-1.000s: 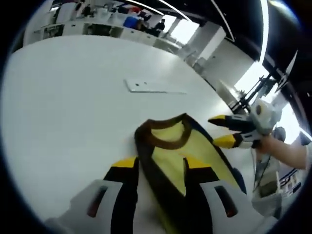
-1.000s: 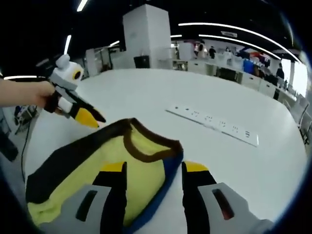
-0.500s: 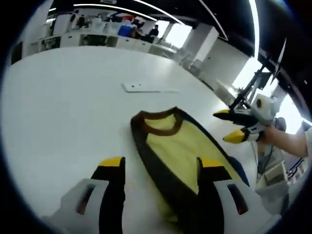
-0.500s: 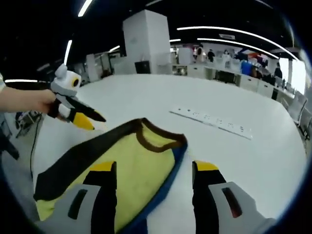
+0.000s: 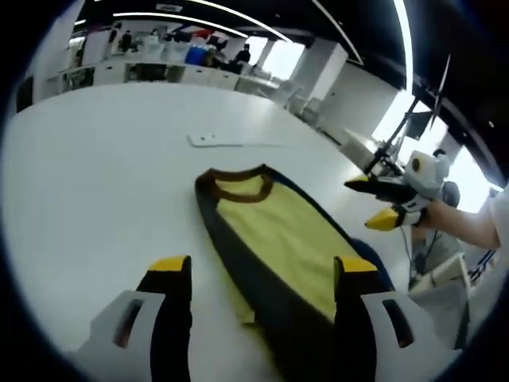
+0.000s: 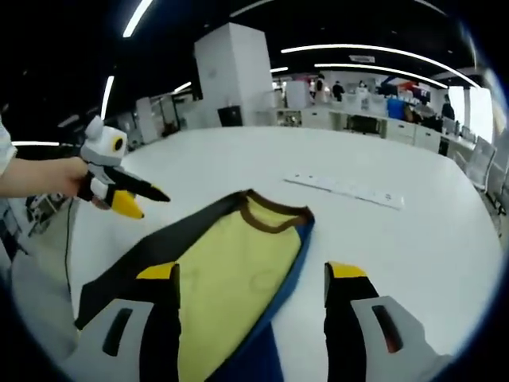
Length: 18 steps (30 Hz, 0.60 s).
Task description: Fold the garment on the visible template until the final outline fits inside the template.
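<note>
A yellow garment (image 5: 274, 239) with a brown collar and dark navy edges lies folded in a long narrow strip on the white table (image 5: 95, 175). My left gripper (image 5: 258, 267) is open, raised above the strip's near end with nothing between its jaws. My right gripper (image 6: 253, 273) is open too, hovering over the garment (image 6: 235, 267), which stretches away toward its brown collar (image 6: 274, 211). In the left gripper view the right gripper (image 5: 380, 203) shows at the right, held by a hand. In the right gripper view the left gripper (image 6: 131, 199) shows at the left, off the cloth.
A flat white power strip (image 6: 346, 191) lies on the table beyond the collar, seen also as the power strip (image 5: 227, 142). Desks and people stand far behind. A tripod stand (image 5: 398, 147) is off the table's right edge.
Both grippers have pulled back and up from the garment, so more of the strip shows. The garment lies flat and has not visibly moved.
</note>
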Tool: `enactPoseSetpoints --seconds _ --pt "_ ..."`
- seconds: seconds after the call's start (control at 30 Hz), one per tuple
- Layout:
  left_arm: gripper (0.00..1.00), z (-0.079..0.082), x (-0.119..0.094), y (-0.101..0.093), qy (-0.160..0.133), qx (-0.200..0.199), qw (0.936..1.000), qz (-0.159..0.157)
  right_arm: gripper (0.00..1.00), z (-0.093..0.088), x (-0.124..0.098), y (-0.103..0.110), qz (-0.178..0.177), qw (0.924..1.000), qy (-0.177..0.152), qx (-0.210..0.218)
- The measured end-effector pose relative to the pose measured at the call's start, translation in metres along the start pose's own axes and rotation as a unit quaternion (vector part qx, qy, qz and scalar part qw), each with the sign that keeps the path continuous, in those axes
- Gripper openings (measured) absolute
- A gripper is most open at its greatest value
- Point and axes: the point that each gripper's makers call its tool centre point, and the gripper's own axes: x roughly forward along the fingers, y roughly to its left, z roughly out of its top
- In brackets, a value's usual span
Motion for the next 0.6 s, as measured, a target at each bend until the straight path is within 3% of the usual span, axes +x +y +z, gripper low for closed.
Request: enactPoseSetpoints --seconds 0.33,0.6 --pt "0.79 -0.011 -0.021 -0.026 -0.001 0.018 0.9998 -0.004 0.85 -0.004 -0.021 0.014 0.003 0.9999 -0.005 0.013" --pt "0.84 -0.017 -0.046 -0.045 -0.018 0.008 0.9998 -0.002 0.88 -0.005 -0.043 0.023 0.001 0.9997 -0.013 0.022"
